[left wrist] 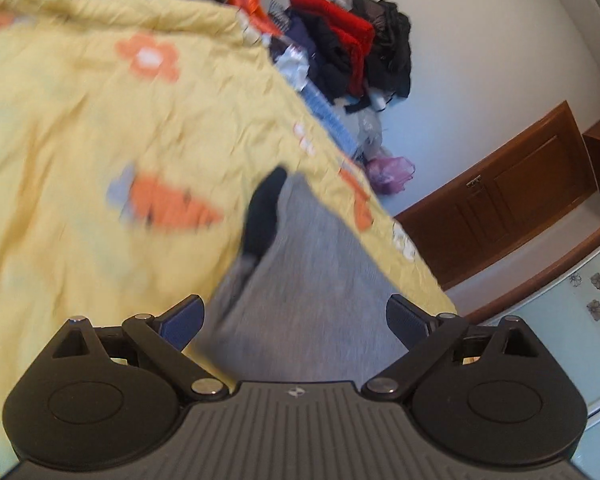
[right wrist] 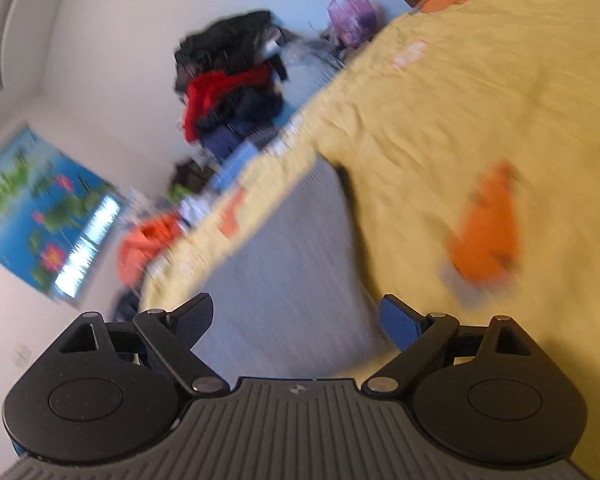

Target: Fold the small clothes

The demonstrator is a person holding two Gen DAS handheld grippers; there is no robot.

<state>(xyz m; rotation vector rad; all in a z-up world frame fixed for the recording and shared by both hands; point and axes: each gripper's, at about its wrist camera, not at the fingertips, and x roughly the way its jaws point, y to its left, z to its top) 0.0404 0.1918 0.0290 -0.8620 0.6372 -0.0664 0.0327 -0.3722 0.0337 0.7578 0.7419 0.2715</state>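
Note:
A grey garment (left wrist: 312,260) lies flat on a yellow bedspread (left wrist: 80,128) printed with orange carrots and flowers. My left gripper (left wrist: 294,312) hovers over the garment's near end, open, with nothing between its blue pads. A dark, blurred shape (left wrist: 264,212) sits at the garment's left edge; I cannot tell what it is. In the right wrist view the same grey garment (right wrist: 284,248) lies on the bedspread (right wrist: 460,100). My right gripper (right wrist: 296,308) stands open above it, its fingers empty. Both views are motion-blurred.
A heap of red, black and navy clothes (left wrist: 352,40) (right wrist: 228,84) is piled against the white wall beyond the bed's far edge. An orange garment (right wrist: 148,240), a purple bag (left wrist: 390,172) and a brown wooden cabinet (left wrist: 500,192) flank the bed.

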